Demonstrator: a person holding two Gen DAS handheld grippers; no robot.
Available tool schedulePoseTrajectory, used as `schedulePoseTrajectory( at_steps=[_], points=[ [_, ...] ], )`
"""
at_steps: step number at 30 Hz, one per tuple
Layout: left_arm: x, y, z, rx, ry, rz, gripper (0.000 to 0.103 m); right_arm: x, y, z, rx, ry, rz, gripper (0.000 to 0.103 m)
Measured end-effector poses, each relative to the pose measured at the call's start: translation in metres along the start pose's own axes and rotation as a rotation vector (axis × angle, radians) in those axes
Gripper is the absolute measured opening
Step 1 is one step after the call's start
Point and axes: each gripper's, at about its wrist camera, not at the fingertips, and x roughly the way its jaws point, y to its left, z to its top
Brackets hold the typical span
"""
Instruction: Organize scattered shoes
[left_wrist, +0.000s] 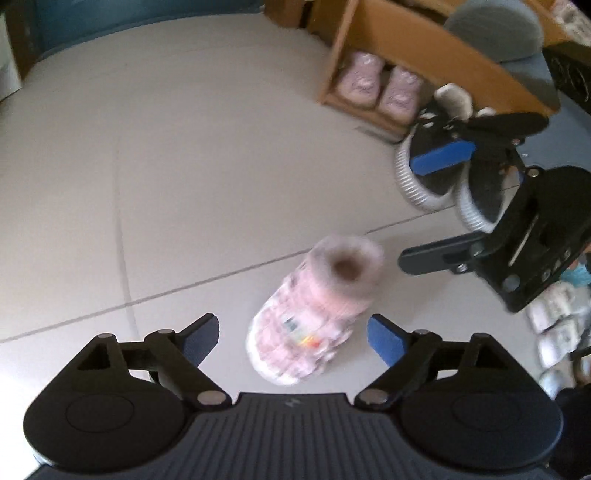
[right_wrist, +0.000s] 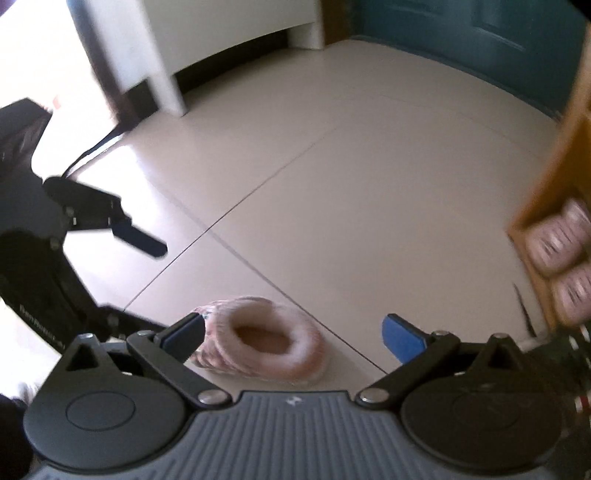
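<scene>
- Left wrist view: the left claw (left_wrist: 293, 334) stands wide open, nothing between its blue pads. Just beyond it a small pink fleece-lined shoe (left_wrist: 314, 314) sits upright on the pale tiled floor (left_wrist: 184, 166), its toe turned towards the camera and its collar away. It looks free of both pads, though blur softens its outline.
- Same view, on the right: the right claw (left_wrist: 428, 206) is also spread open and empty, hanging above a pair of dark shoes with white ribbed soles (left_wrist: 424, 184). Behind them, a matching pair of pink shoes (left_wrist: 376, 86) sits inside a low wooden shelf (left_wrist: 424, 40).
- Right wrist view: the right claw (right_wrist: 295, 336) gapes over the same pink shoe (right_wrist: 266, 339), whose fleecy collar lies close to the left pad; whether they touch I cannot tell. The left claw (right_wrist: 122, 266) hovers open at the left edge.
- Risk, as I judge it: both claws crowd one shoe, so they could collide, or a pad could nudge the light shoe and tip or slide it before either closes.
</scene>
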Motion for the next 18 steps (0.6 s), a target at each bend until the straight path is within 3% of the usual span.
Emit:
schedulePoseTrajectory(
  at_steps=[3, 5, 7, 18],
  points=[
    [0.001, -0.004, -0.012, 0.036, 0.033, 0.011, 0.096, 0.026, 0.016, 0.006, -0.070, 0.033, -0.023, 0.087],
    [0.003, -0.010, -0.017, 0.067, 0.051, 0.007, 0.097, 0.044, 0.021, 0.006, -0.065, 0.081, 0.014, 0.054],
    [0.002, -0.014, -0.022, 0.097, 0.067, 0.009, 0.097, 0.053, 0.024, 0.005, -0.049, 0.097, 0.049, 0.042],
    [0.009, -0.014, -0.027, 0.114, 0.110, 0.004, 0.098, 0.057, 0.025, 0.000, -0.044, 0.117, 0.116, 0.026]
  ],
)
